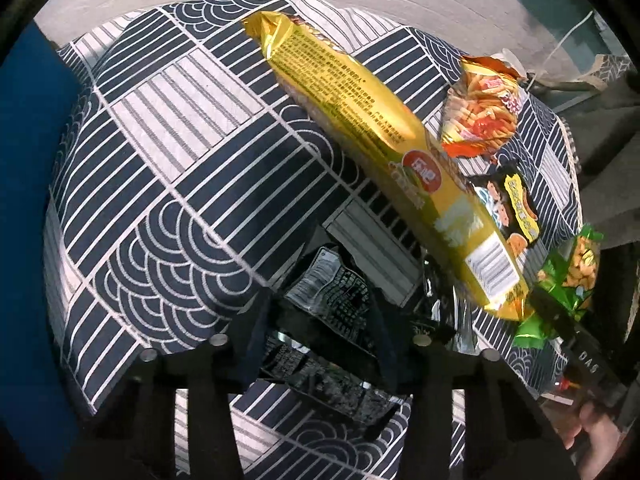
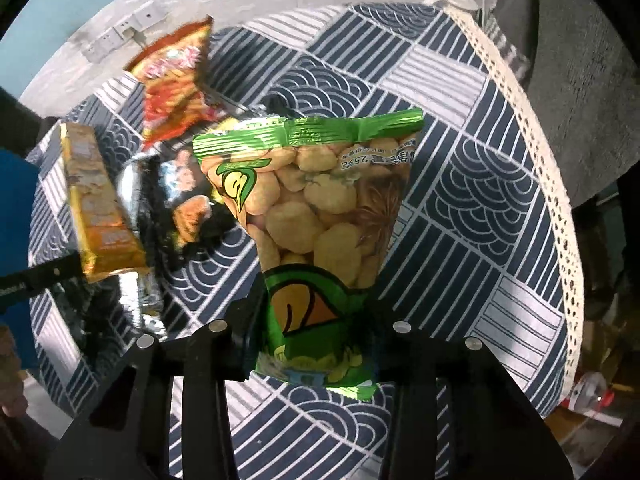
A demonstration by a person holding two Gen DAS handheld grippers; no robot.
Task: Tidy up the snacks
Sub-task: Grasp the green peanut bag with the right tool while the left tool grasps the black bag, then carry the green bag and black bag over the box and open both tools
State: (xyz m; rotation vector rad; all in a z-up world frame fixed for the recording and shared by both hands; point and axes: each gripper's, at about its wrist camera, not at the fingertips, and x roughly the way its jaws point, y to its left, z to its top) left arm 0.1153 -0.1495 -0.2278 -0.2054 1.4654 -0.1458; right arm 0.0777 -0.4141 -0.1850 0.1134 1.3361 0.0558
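Observation:
My left gripper [image 1: 328, 320] points down at the table and is shut on a black and silver snack packet [image 1: 336, 300], which is crumpled between its fingers. A long yellow biscuit packet [image 1: 360, 120] lies diagonally across the patterned cloth. To its right are an orange-red fries packet [image 1: 480, 108] and a black cartoon packet [image 1: 508, 208]. My right gripper [image 2: 312, 320] is shut on the bottom of a green packet of beans [image 2: 316, 200], holding it upright above the cloth. The same green packet [image 1: 568, 276] shows at the left wrist view's right edge.
The round table carries a navy and white cloth [image 2: 480, 200] with a lace rim [image 2: 532, 128]. Wall sockets [image 2: 120, 36] sit behind it. Something blue [image 1: 24, 200] stands at the left. A person's hand [image 1: 600, 432] shows low right, and a plastic bottle [image 2: 592, 396] lies below the table.

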